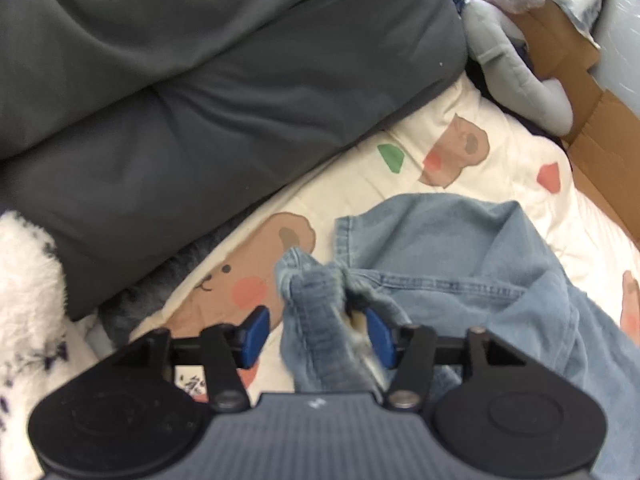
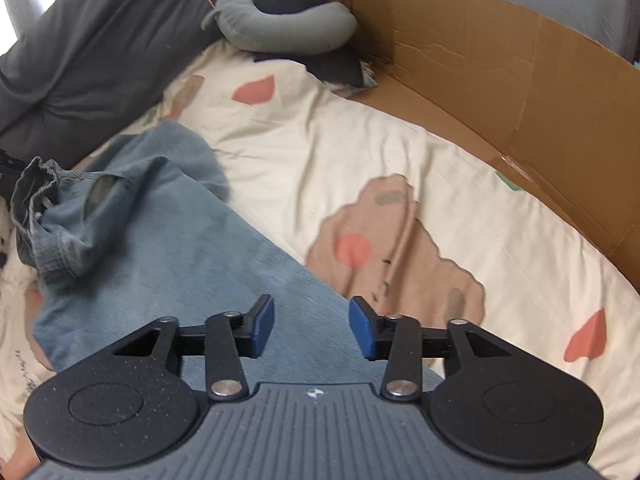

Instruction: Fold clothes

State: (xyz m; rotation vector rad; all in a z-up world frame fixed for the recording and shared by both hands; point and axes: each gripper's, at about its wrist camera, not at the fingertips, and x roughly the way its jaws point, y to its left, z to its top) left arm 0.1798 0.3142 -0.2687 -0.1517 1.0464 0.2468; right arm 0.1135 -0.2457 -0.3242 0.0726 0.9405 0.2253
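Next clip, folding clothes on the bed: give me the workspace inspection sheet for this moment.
Surface: cream bedsheet with bear prints, wrinkled.
Job's things: blue denim garment, crumpled, unfolded.
Clutter: grey duvet; grey curved pillow; white fluffy blanket.
Grippers: left gripper open, bunched denim lying between its fingers; right gripper open, empty, over the denim.
Cables: nothing seen.
Surroundings: cardboard sheet along the bed's far edge.
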